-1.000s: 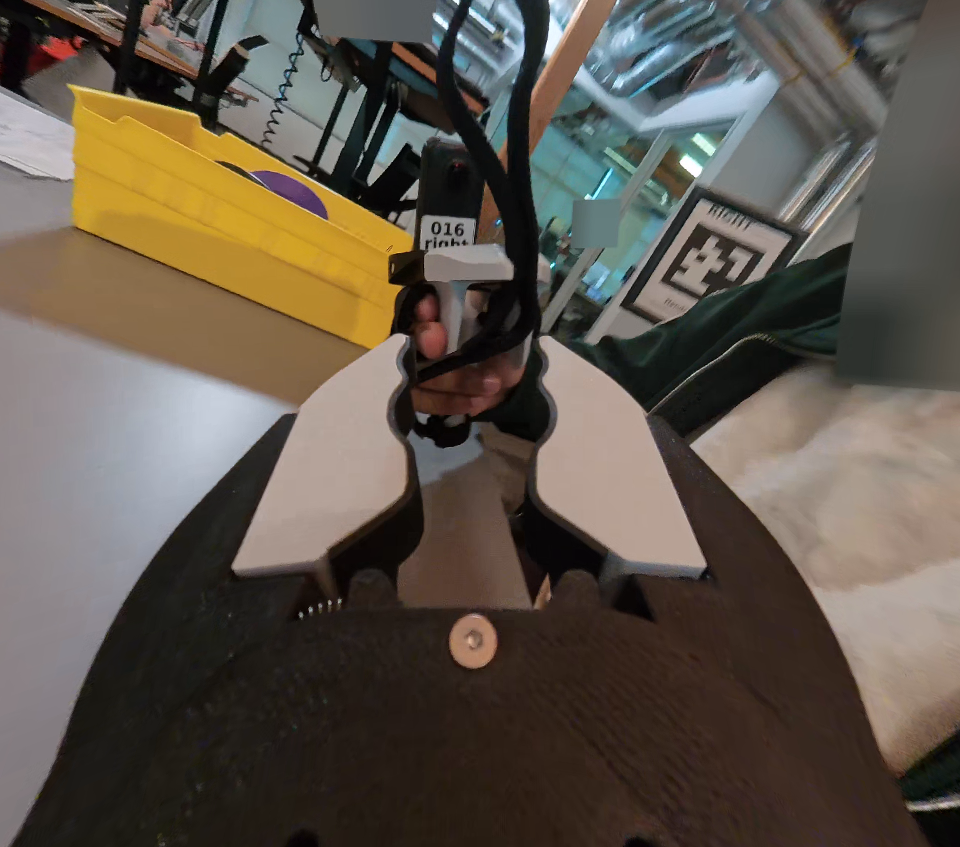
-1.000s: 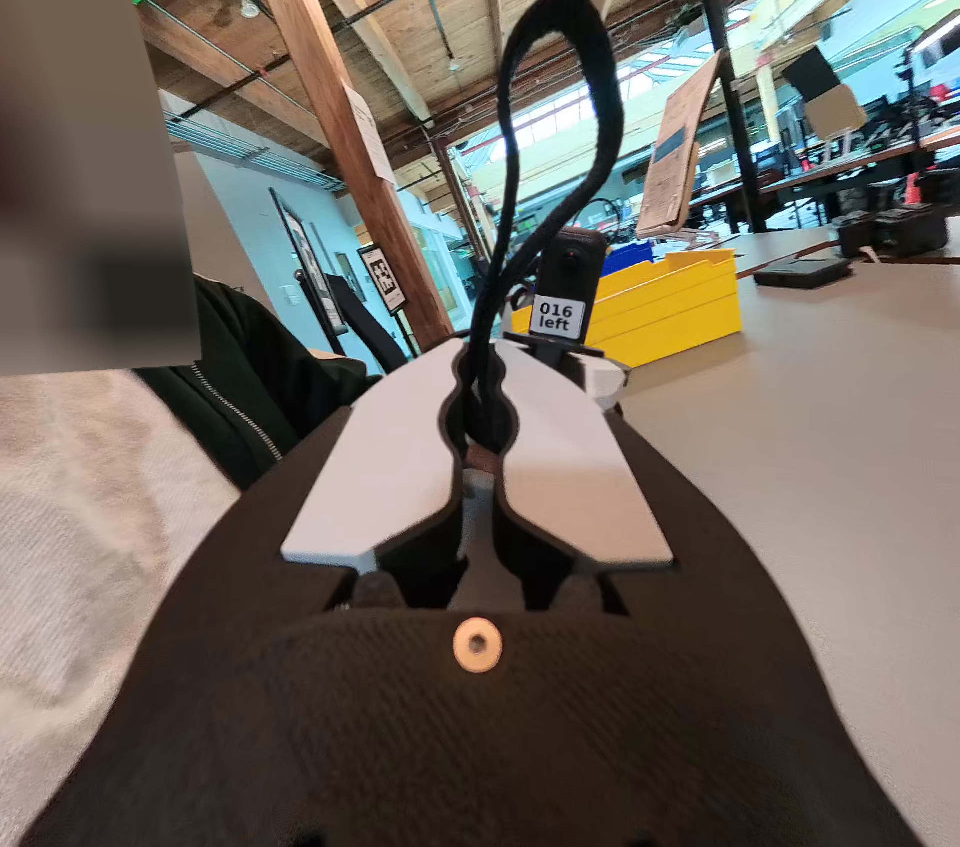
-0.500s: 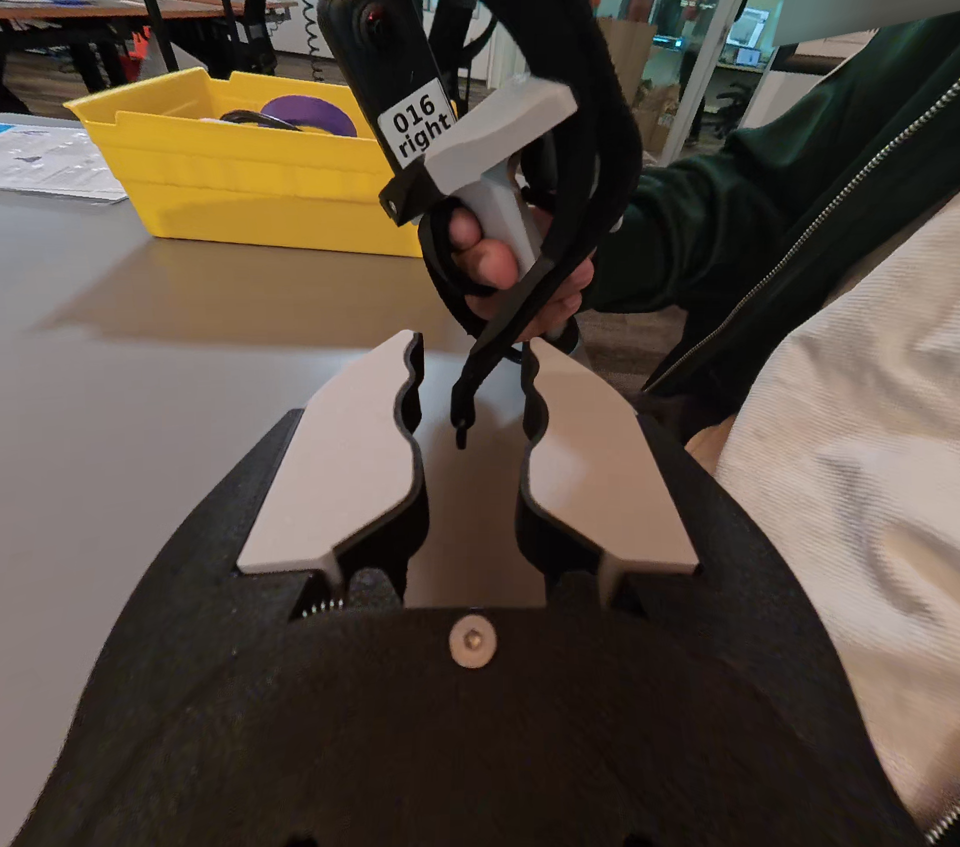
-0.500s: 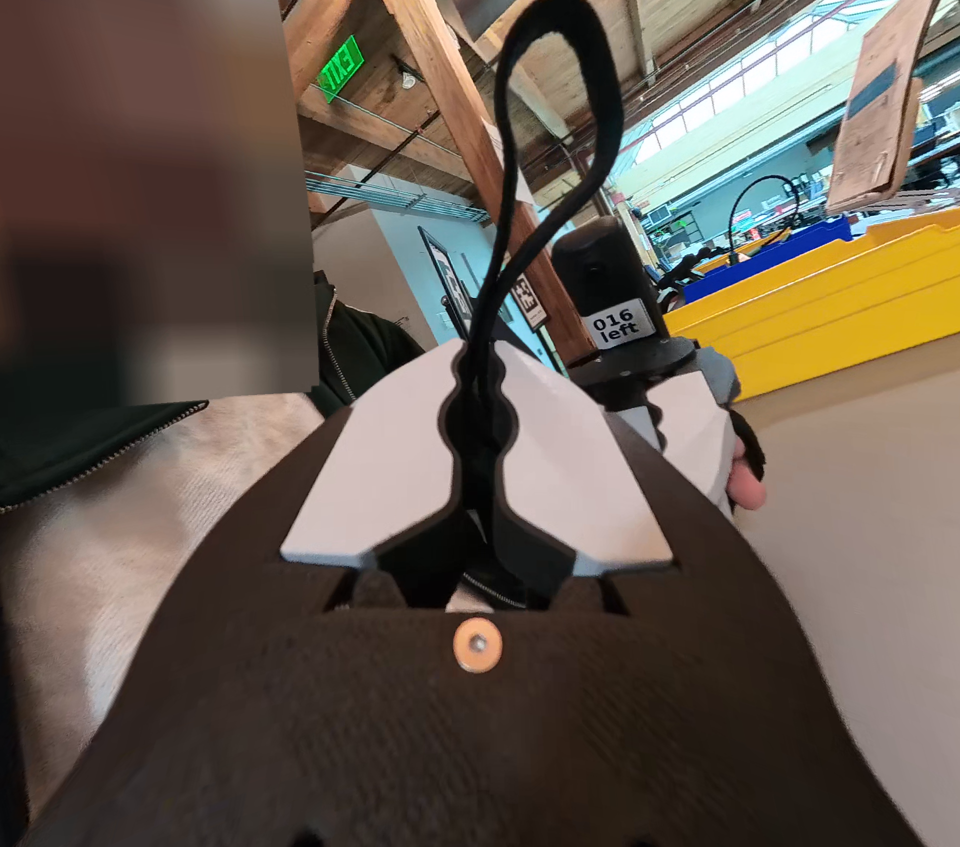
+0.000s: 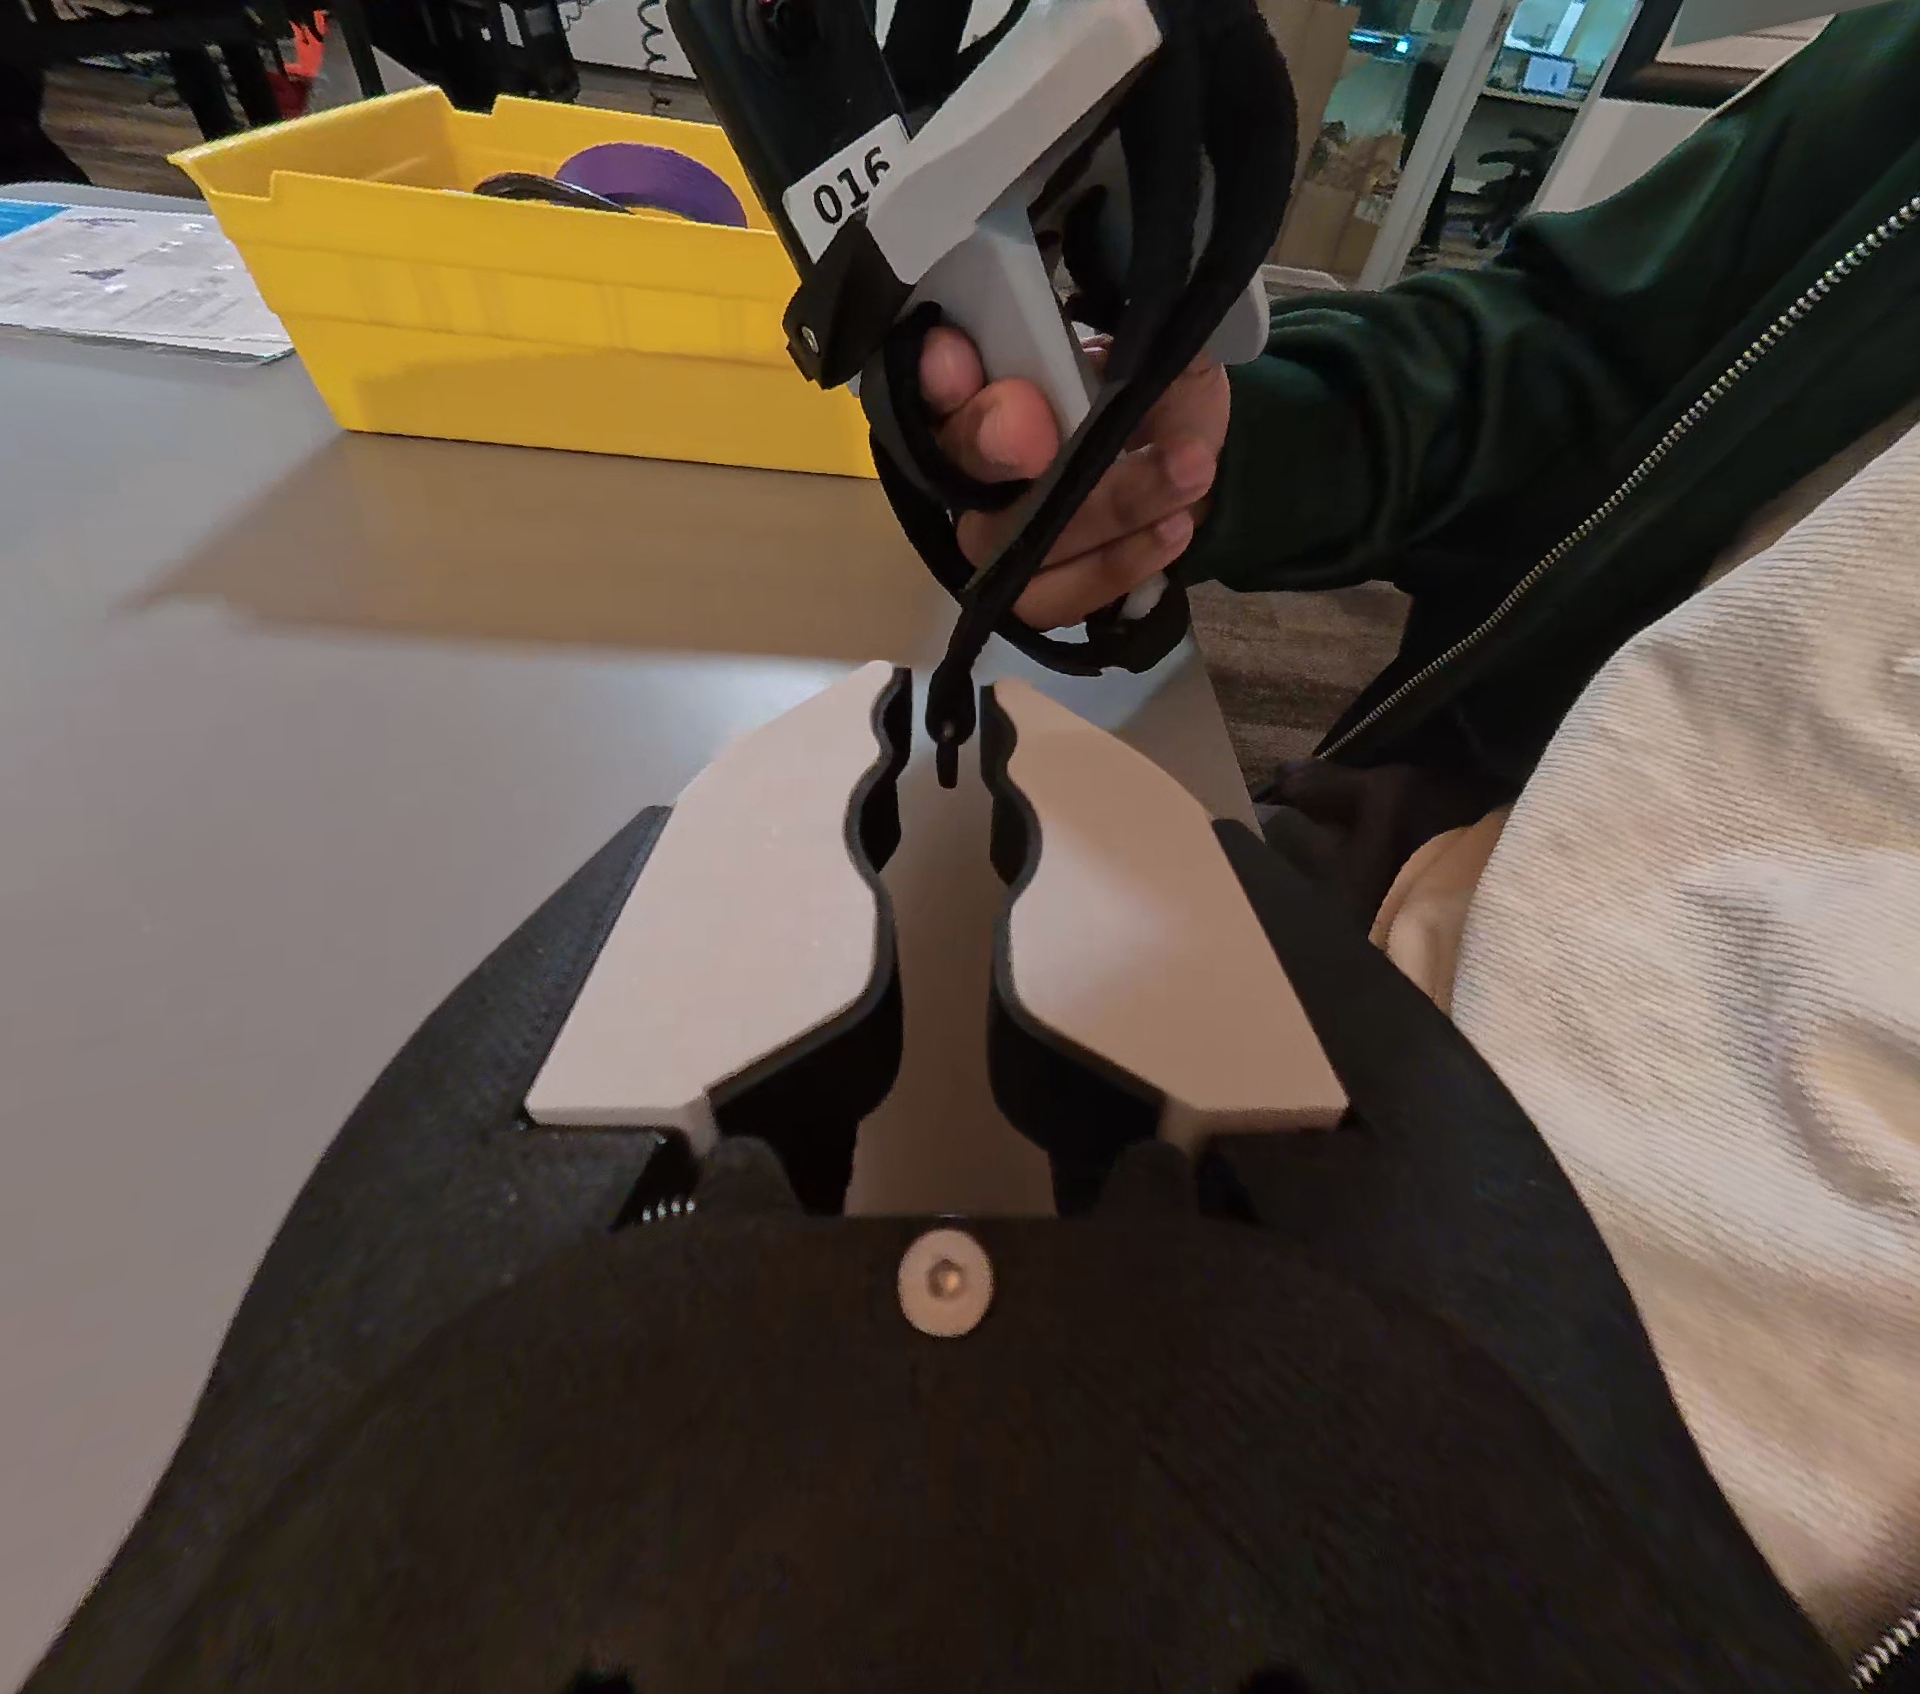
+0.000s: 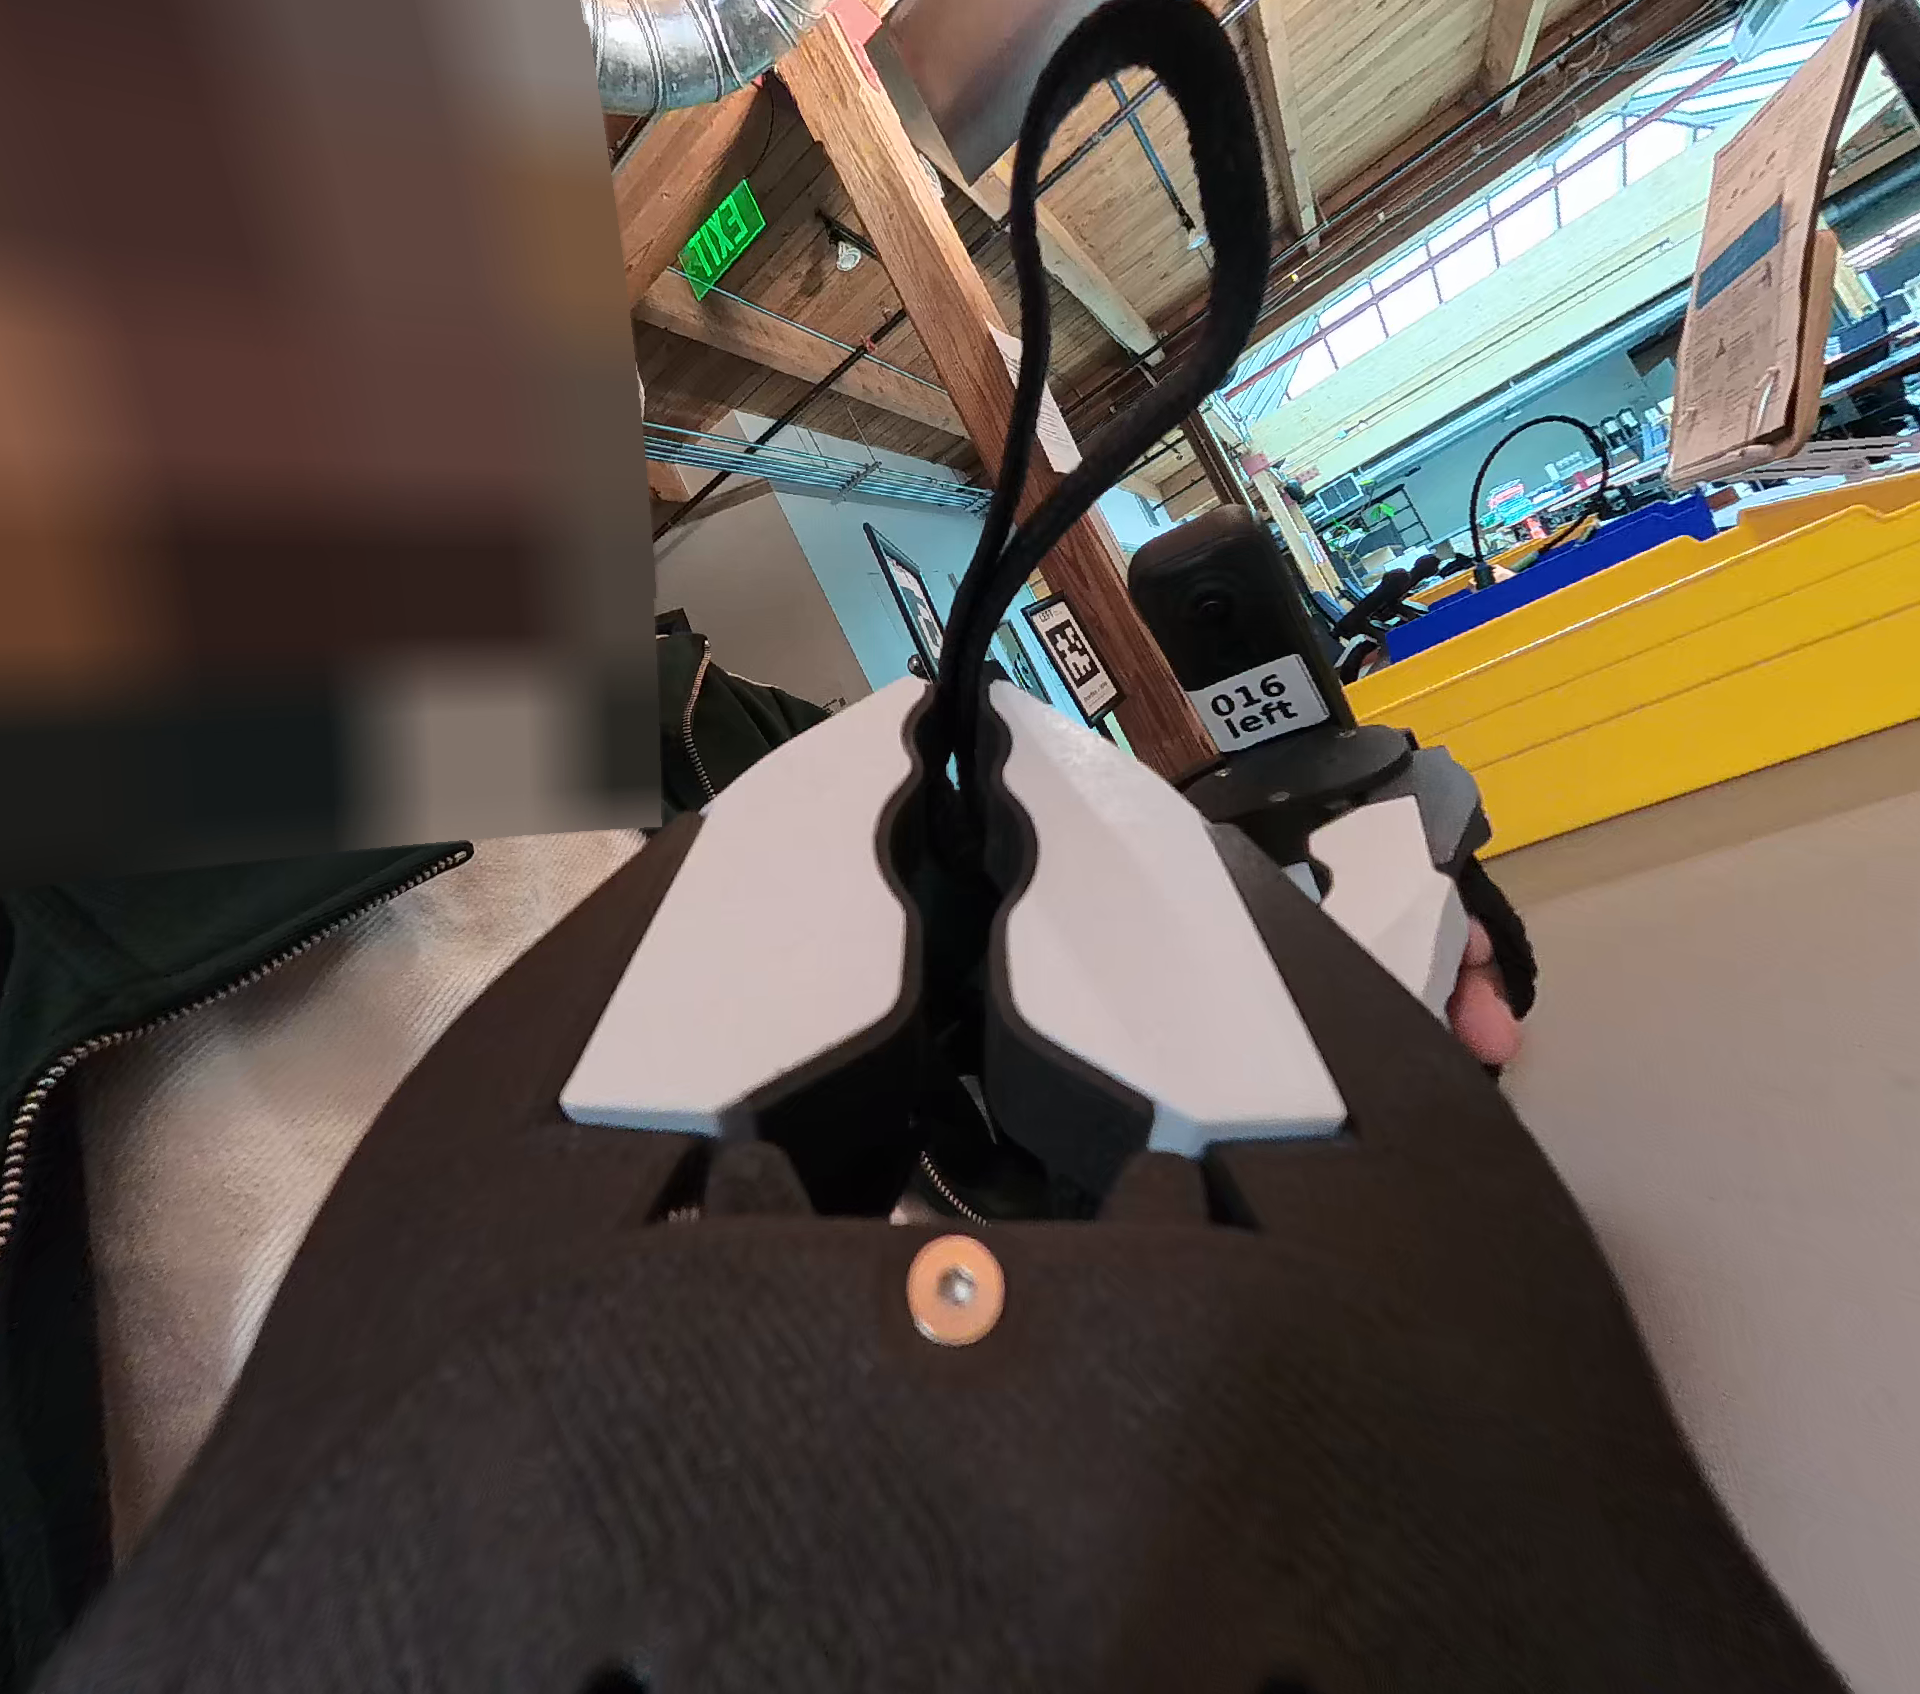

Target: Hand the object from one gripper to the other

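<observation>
Handover in progress | right gripper (image 6: 956, 714) fingers are clamping black strap (image 6: 1132, 273), its loop standing up clear | loose strap end (image 5: 948, 725) is dangling between part-open, empty left gripper (image 5: 940, 725) fingers, placed for taking | above desk (image 5: 312, 709)

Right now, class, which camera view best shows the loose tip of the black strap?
The left wrist view: the black strap hangs down, its tip dangling between the open left tongs. The right wrist view shows only its loop above the right tongs, shut on it; the tip is hidden.
</observation>
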`<action>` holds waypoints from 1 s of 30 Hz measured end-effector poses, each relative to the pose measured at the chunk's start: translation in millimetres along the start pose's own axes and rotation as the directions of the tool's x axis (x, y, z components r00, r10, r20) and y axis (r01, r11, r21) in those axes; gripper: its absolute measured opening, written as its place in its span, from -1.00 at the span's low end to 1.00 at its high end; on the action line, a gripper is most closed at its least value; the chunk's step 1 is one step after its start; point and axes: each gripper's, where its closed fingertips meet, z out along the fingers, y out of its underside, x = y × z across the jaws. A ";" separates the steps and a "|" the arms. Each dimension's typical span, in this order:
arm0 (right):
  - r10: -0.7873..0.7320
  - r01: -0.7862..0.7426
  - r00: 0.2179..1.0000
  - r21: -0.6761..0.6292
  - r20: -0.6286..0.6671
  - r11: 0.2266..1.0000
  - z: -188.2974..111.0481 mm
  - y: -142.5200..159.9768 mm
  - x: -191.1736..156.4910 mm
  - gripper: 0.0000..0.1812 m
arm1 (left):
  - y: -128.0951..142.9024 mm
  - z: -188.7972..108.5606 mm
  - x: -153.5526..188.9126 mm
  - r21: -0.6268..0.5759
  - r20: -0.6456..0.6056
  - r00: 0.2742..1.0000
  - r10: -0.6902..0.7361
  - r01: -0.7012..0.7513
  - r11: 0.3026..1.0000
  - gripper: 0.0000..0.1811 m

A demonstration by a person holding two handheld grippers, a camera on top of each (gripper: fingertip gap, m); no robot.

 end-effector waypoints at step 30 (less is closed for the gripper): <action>-0.011 0.101 0.899 0.182 -0.438 0.978 -43.3 -33.5 63.2 -0.24 | -42.1 -22.5 4.6 0.203 -0.174 0.953 -0.249 0.282 0.938 -0.92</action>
